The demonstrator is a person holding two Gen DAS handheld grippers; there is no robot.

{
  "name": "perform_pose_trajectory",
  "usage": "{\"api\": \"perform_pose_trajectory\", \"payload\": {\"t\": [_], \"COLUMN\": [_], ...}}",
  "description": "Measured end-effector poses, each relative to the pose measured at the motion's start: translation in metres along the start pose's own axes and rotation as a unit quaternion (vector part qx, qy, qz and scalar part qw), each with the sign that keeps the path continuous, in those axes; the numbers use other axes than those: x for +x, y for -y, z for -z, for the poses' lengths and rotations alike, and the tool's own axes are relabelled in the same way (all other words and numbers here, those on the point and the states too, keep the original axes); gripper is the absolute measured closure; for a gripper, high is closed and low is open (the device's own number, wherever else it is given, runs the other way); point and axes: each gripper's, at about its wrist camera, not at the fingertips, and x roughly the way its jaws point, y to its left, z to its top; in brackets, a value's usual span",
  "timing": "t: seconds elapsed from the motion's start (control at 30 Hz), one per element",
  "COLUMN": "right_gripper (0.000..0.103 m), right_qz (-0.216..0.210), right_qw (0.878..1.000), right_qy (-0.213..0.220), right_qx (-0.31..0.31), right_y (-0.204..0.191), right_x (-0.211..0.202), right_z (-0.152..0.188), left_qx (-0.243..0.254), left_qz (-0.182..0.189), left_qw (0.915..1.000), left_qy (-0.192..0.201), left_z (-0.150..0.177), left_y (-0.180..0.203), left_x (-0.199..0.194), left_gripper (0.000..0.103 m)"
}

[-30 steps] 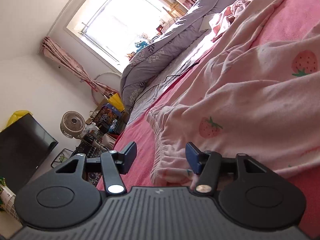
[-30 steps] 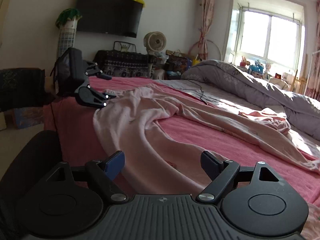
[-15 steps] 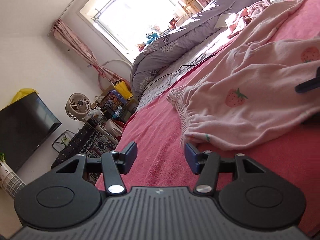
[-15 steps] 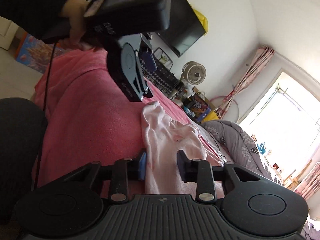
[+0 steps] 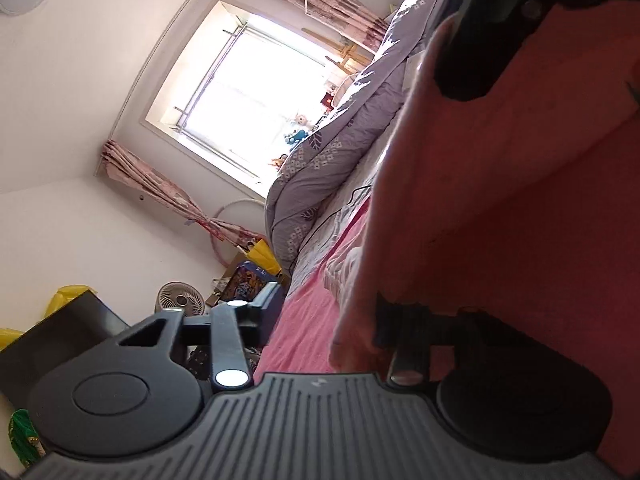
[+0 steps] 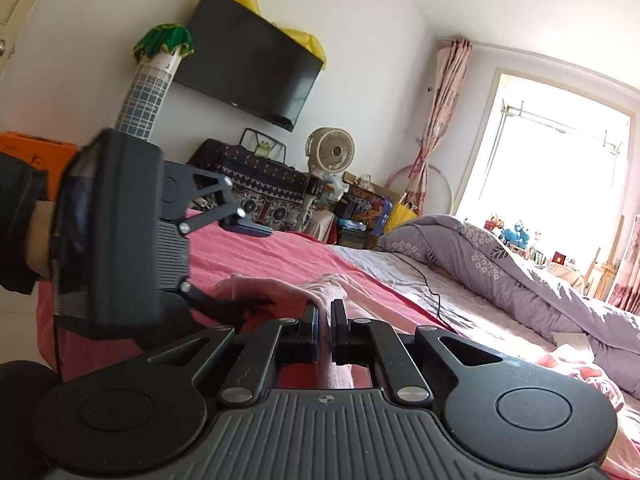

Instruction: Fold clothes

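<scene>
right tool [image 6: 324,322] pinched shut; left tool [image 5: 324,312] closing, turned on its side.
</scene>
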Motion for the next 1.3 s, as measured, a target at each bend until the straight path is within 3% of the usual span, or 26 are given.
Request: {"api": "perform_pose_trajectory", "payload": {"t": [0.03, 0.2, 0.3, 0.4, 0.57, 0.77, 0.87, 1.0, 1.07, 1.17, 1.3], "right_gripper": [0.096, 0.093, 0.088, 0.084, 0.053, 0.046, 0.030, 0.032, 0.046, 0.052, 0.064], "right_qz": [-0.001, 0.019, 0.065, 0.125, 0.157, 0.193, 0.227, 0.237, 0.242, 0.262, 0.304], "right_qw": [1.000, 0.998, 0.989, 0.981, 0.970, 0.954, 0.943, 0.930, 0.924, 0.914, 0.879], "right_qy": [0.000, -0.018, -0.020, -0.016, -0.049, -0.072, -0.071, -0.123, -0.154, -0.195, -0.263], "right_qx": [-0.008, -0.064, -0.131, -0.148, -0.180, -0.219, -0.232, -0.252, -0.252, -0.240, -0.258], "right_y": [-0.004, -0.033, -0.046, -0.033, -0.009, 0.005, 0.019, 0.036, 0.048, 0.072, 0.110], "right_x": [-0.003, -0.011, -0.015, -0.033, -0.066, -0.094, -0.104, -0.107, -0.105, -0.112, -0.123], "right_z": [0.002, 0.030, 0.054, 0.071, 0.093, 0.114, 0.119, 0.136, 0.143, 0.150, 0.173], "left_qx": [-0.016, -0.094, -0.097, -0.089, -0.094, -0.079, -0.068, -0.060, -0.059, -0.059, -0.059], "left_qz": [-0.004, -0.026, -0.028, -0.021, -0.010, -0.003, 0.003, 0.003, 0.001, 0.004, 0.000], "left_qw": [0.9998, 0.9950, 0.9945, 0.9952, 0.9942, 0.9952, 0.9957, 0.9957, 0.9954, 0.9951, 0.9951], "left_qy": [-0.008, -0.022, -0.028, -0.035, -0.052, -0.057, -0.063, -0.071, -0.075, -0.079, -0.080], "left_z": [0.000, 0.002, 0.010, 0.016, 0.024, 0.023, 0.023, 0.023, 0.023, 0.024, 0.022], "left_y": [-0.003, -0.033, -0.047, -0.050, -0.053, -0.057, -0.057, -0.053, -0.052, -0.052, -0.053], "left_x": [0.006, 0.006, -0.004, -0.012, -0.023, -0.030, -0.031, -0.027, -0.025, -0.023, -0.021], "left_gripper": [0.090, 0.090, 0.090, 0.084, 0.082, 0.081, 0.080, 0.078, 0.073, 0.071, 0.071]}}
